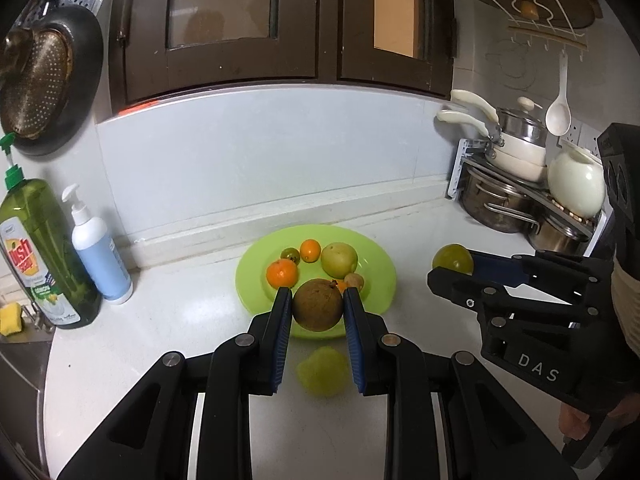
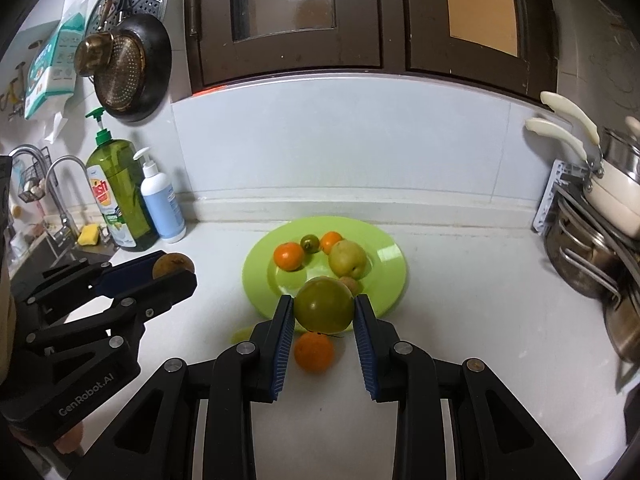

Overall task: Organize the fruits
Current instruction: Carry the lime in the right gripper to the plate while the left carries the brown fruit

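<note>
Two fruits are in hand at once: the left gripper [image 1: 318, 304] is clenched on a brown fruit [image 1: 318, 305], and the right gripper [image 2: 324, 310] grips a green fruit [image 2: 324, 304], both held just short of the green plate [image 1: 376, 280] on the counter [image 1: 180, 320]. This looks like the carrying step; next, each should go forward over the plate, lower, and let go into a free spot. Ahead of the fingers, the plate already holds two oranges, a pale pear, a small dark-green fruit and a little brown one. Below the right gripper an orange [image 2: 314, 352] lies on the counter.
</note>
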